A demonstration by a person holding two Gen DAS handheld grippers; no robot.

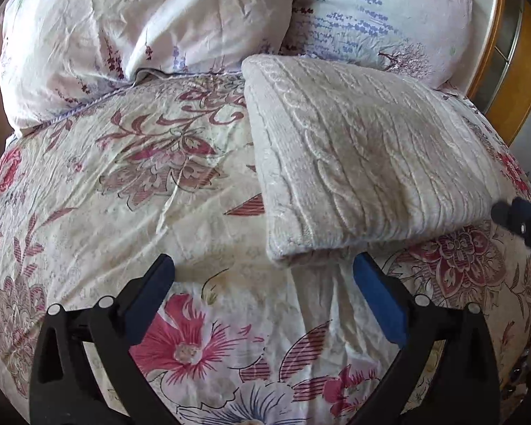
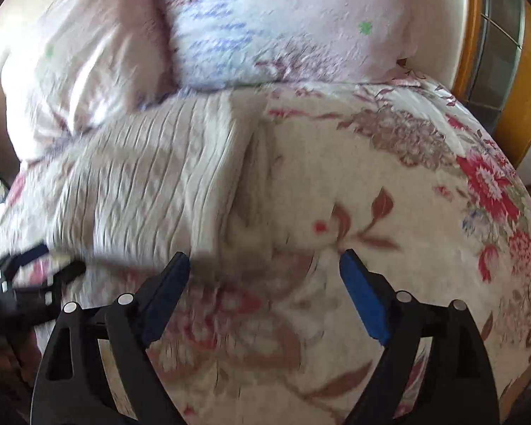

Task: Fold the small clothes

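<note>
on the floral bedspread (image 1: 106, 212), folded sweater (image 1: 354, 148) lies lengthwise toward pillows (image 1: 159, 28).

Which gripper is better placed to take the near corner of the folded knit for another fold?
Left, probably. The left gripper is open with the knit garment's near corner right between its fingertips. The right gripper, also open, sits off its right edge over the floral bedspread.

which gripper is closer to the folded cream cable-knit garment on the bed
Left, narrowly. The left gripper sits open just short of the folded cream cable-knit garment's near corner. The right gripper is open too, near its right edge, over the floral bedspread.
</note>
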